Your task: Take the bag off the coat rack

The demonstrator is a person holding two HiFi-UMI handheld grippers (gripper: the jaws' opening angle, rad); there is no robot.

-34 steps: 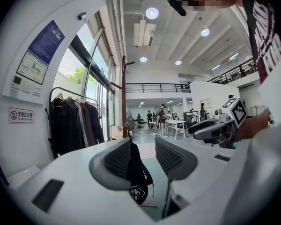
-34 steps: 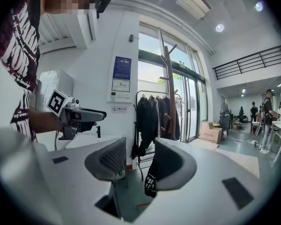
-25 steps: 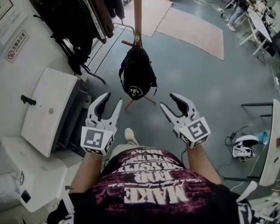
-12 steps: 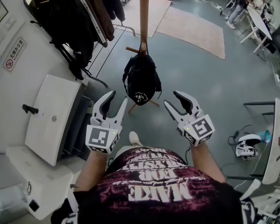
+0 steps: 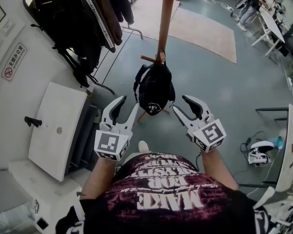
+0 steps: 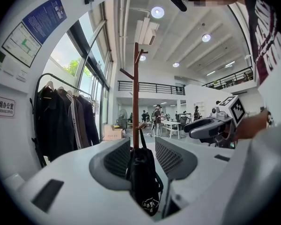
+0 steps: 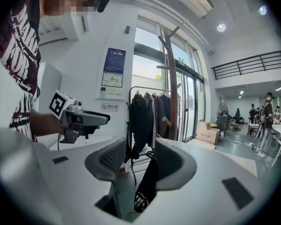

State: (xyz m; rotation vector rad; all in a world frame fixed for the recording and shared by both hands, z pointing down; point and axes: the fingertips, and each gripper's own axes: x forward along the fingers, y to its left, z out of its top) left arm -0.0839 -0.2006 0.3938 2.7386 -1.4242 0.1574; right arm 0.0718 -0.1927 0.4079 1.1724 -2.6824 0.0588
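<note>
A black bag point(image 5: 155, 89) with a white emblem hangs by its strap from a low peg of the wooden coat rack point(image 5: 165, 18). Both grippers are held out in front of it, one on each side and a little short of it. My left gripper point(image 5: 127, 106) is open with nothing between its fingers; in the left gripper view the bag point(image 6: 143, 182) shows through the gap, further off, under the rack's pole point(image 6: 136, 93). My right gripper point(image 5: 181, 105) is also open and empty; the bag point(image 7: 147, 182) hangs beyond its jaws, beside the pole point(image 7: 171, 88).
A clothes rail with dark coats point(image 5: 83, 18) stands at the left by the wall. A white cabinet point(image 5: 53, 126) sits below it. A beige rug point(image 5: 200, 30) lies beyond the rack. A headset point(image 5: 258, 155) lies on the floor at the right, near a desk point(image 5: 288, 145).
The person has stepped closer to the rack, so the bag and pole sit nearer both grippers. Both grippers stay open and level.
</note>
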